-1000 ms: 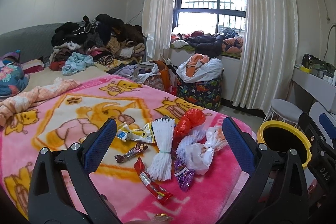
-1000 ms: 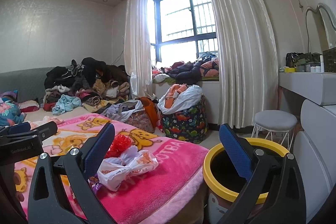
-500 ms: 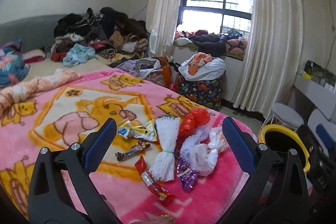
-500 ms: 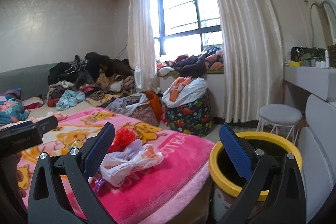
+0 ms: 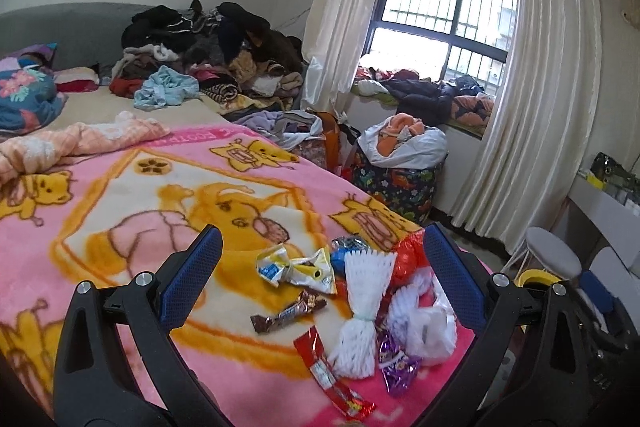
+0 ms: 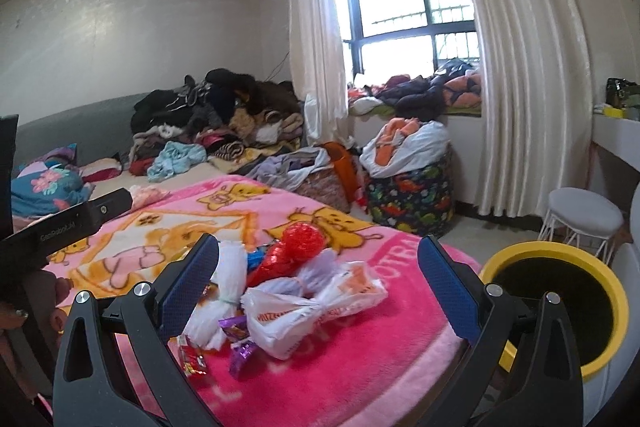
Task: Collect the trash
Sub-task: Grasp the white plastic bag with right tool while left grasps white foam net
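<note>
Trash lies in a pile on the pink blanket [image 5: 120, 187] near the bed's corner: a white foam net [image 5: 362, 307], a yellow-white wrapper [image 5: 296, 269], a brown candy wrapper [image 5: 286, 313], a red wrapper [image 5: 332, 379], a purple wrapper [image 5: 394, 355], a red net [image 6: 294, 253] and a white plastic bag [image 6: 304, 307]. My left gripper [image 5: 320, 275] is open and empty above the pile. My right gripper [image 6: 318, 287] is open and empty, just short of the bag. A yellow-rimmed black bin [image 6: 560, 303] stands beside the bed at the right.
Piles of clothes [image 5: 208, 55] cover the far side of the bed. A patterned basket with a white bag [image 6: 408, 179] stands by the window. A white stool [image 6: 580, 215] and a white dresser [image 5: 600, 203] stand at the right.
Both grippers have moved forward and tilted down toward the trash pile, which now looks larger and lower in both views. Both stay open.
</note>
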A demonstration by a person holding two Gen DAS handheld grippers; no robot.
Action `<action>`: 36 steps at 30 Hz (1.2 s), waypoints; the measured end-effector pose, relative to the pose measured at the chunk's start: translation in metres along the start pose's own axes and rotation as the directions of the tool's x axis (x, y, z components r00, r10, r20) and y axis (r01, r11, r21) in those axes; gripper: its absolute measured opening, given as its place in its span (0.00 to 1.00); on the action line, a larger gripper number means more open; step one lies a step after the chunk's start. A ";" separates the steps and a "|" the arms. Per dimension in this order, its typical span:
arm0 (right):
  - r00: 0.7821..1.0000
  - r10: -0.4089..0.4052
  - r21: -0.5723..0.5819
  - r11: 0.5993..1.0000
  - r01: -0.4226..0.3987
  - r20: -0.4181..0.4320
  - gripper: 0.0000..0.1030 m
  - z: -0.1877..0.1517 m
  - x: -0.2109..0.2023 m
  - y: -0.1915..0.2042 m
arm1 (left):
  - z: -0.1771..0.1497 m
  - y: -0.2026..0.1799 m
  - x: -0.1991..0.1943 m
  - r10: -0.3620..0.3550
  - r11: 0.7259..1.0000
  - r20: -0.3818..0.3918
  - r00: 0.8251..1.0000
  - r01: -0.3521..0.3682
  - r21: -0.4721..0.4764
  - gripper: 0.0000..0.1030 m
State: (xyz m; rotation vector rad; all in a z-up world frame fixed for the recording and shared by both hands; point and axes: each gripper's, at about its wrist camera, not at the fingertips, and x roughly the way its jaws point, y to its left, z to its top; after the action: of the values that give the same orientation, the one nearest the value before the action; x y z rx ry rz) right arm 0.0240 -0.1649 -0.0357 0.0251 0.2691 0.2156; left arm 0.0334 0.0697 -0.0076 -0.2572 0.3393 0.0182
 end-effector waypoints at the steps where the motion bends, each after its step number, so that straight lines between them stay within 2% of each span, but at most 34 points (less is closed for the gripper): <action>1: 1.000 0.004 0.002 1.000 -0.004 -0.009 0.94 0.002 0.005 0.000 | 0.002 0.002 0.004 -0.015 1.000 -0.001 1.000 0.015 -0.001 0.90; 5: 0.999 0.005 0.011 1.000 -0.004 -0.046 0.94 0.005 0.024 -0.002 | 0.004 0.001 0.024 -0.019 1.000 -0.043 0.999 0.019 0.006 0.90; 10: 0.993 -0.032 0.033 0.999 0.035 -0.113 0.94 0.007 0.058 -0.018 | 0.003 -0.004 0.047 -0.053 0.998 -0.086 0.995 0.055 0.015 0.90; 15: 0.976 -0.042 0.098 0.993 0.064 -0.214 0.94 0.002 0.093 -0.043 | -0.004 -0.013 0.071 -0.070 0.996 -0.141 0.988 0.078 0.051 0.90; 18: 0.954 -0.035 0.107 0.992 0.069 -0.298 0.94 -0.005 0.118 -0.053 | -0.009 -0.017 0.089 -0.095 0.993 -0.205 0.974 0.106 0.045 0.90; 20: 0.931 -0.028 0.104 0.992 0.070 -0.364 0.94 -0.012 0.134 -0.058 | -0.013 -0.020 0.100 -0.110 0.991 -0.245 0.963 0.123 0.042 0.90; 23: 0.904 0.001 0.136 0.989 0.063 -0.427 0.94 -0.024 0.153 -0.066 | -0.021 -0.021 0.118 -0.114 0.992 -0.320 0.940 0.128 0.021 0.90; 27: 0.858 0.088 0.234 0.972 0.038 -0.505 0.94 -0.040 0.173 -0.075 | -0.030 -0.020 0.130 -0.138 0.989 -0.375 0.917 0.146 -0.008 0.89; 29: 0.839 0.116 0.267 0.963 0.036 -0.531 0.94 -0.045 0.179 -0.079 | -0.033 -0.023 0.134 -0.136 0.989 -0.392 0.910 0.147 0.000 0.85; 31: 0.827 0.160 0.306 0.952 0.016 -0.539 0.94 -0.050 0.182 -0.081 | -0.038 -0.025 0.139 -0.132 0.989 -0.415 0.900 0.148 0.007 0.78; 32: 0.822 0.184 0.326 0.945 0.003 -0.539 0.92 -0.053 0.183 -0.082 | -0.039 -0.027 0.140 -0.129 0.989 -0.424 0.896 0.146 0.006 0.76; 34: 0.816 0.203 0.344 0.939 -0.006 -0.541 0.82 -0.053 0.184 -0.084 | -0.042 -0.029 0.144 -0.122 0.990 -0.442 0.888 0.139 0.006 0.71; 35: 0.815 0.213 0.351 0.936 -0.013 -0.538 0.73 -0.054 0.184 -0.084 | -0.044 -0.029 0.146 -0.113 0.991 -0.449 0.886 0.130 0.007 0.69; 36: 0.813 0.235 0.366 0.930 -0.028 -0.532 0.65 -0.054 0.185 -0.085 | -0.046 -0.029 0.147 -0.108 0.992 -0.456 0.883 0.124 0.004 0.62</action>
State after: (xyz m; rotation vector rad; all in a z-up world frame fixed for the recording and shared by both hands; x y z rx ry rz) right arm 0.2010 -0.2083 -0.1405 0.3343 0.9109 0.3136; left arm 0.1591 0.0260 -0.0909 -0.2468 0.7929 -0.1699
